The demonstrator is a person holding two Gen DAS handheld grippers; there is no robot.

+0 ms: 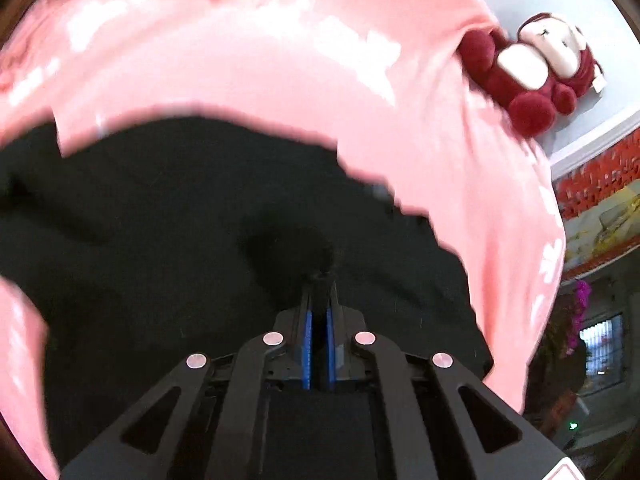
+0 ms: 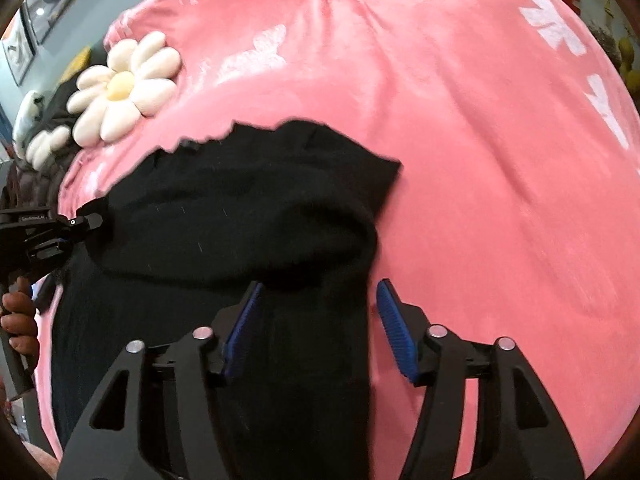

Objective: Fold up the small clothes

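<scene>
Black garment (image 2: 248, 216) on pink blanket (image 2: 460, 160), partly folded.
Left gripper (image 1: 319, 280): fingers pinched narrow on a bunched fold of the fuzzy black knit. Right gripper (image 2: 318, 286): blue ribbed fingers (image 2: 394, 322) spread wide, straddling the garment's right edge. Plush daisy (image 2: 120, 88) lies beyond.

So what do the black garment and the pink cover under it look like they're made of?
Black garment: seemingly a soft matte knit, faintly fuzzy, with lint specks. Pink cover: probably plush velvet or fleece; its sheen shifts in streaks, with white printed shapes.
</scene>
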